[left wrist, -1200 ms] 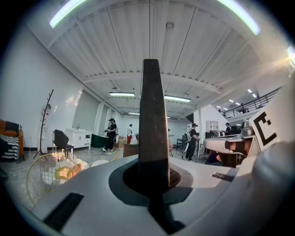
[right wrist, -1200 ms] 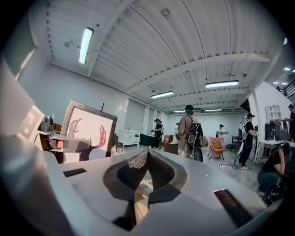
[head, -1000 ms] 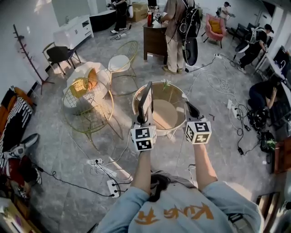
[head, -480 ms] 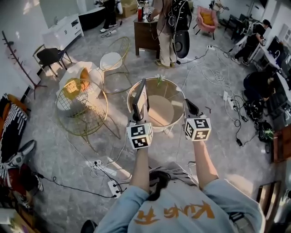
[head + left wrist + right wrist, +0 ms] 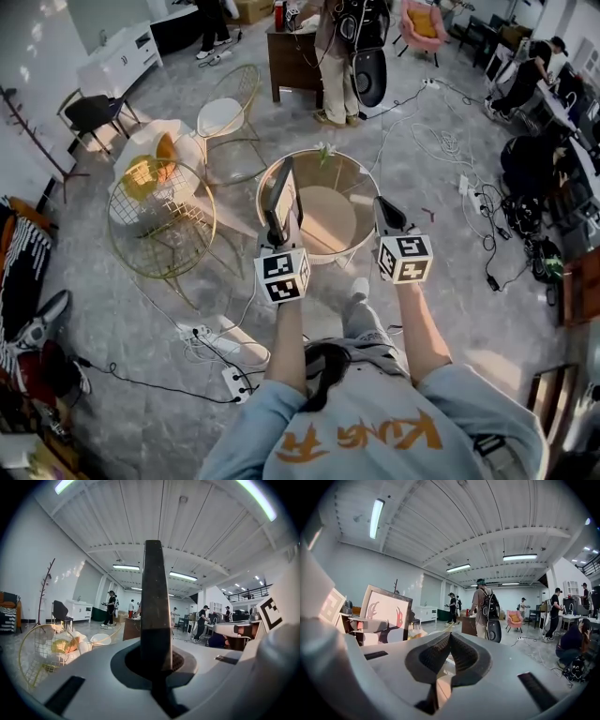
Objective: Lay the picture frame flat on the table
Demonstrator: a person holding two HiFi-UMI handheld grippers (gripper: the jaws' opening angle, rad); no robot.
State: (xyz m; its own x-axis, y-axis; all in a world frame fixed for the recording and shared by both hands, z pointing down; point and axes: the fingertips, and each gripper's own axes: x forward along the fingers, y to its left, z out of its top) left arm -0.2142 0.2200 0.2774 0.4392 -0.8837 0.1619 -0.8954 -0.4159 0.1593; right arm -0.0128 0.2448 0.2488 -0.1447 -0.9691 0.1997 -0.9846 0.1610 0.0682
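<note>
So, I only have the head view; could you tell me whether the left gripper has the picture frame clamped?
Observer: Yes, the left gripper is shut on the picture frame, gripping its edge.
Operator: Thanks. And the other one?
Observer: The right gripper is shut, with nothing between its jaws.
Operator: Which way does the picture face?
Observer: Toward the right gripper, whose view shows a pale picture with red and dark shapes.
</note>
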